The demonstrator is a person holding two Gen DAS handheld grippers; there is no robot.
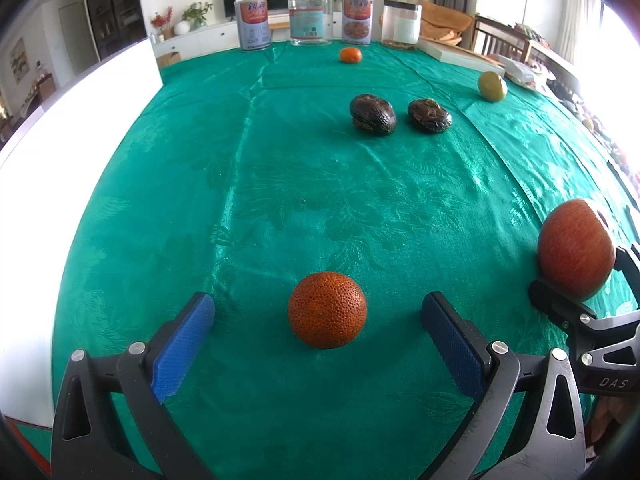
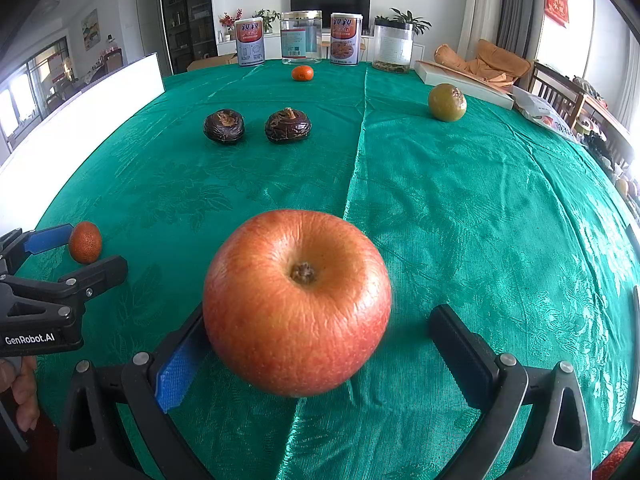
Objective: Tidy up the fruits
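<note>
A rough-skinned orange (image 1: 327,310) rests on the green tablecloth (image 1: 280,184), between the blue pads of my left gripper (image 1: 319,307). That gripper is open, with a gap on each side of the fruit. A big red apple (image 2: 296,300) sits on the cloth inside my open right gripper (image 2: 320,318); its left pad is close against the apple, its right finger stands apart. In the left wrist view the apple (image 1: 576,248) shows at the right edge. Farther off lie two dark wrinkled fruits (image 2: 224,125) (image 2: 288,125), a green fruit (image 2: 447,102) and a small tangerine (image 2: 302,73).
Two printed cans (image 2: 249,42) (image 2: 345,39) and two clear jars (image 2: 301,37) (image 2: 393,49) line the table's far edge. A white board (image 2: 80,120) stands along the left side. A flat white box (image 2: 460,80) lies at the back right. A hand (image 2: 20,392) holds the left gripper.
</note>
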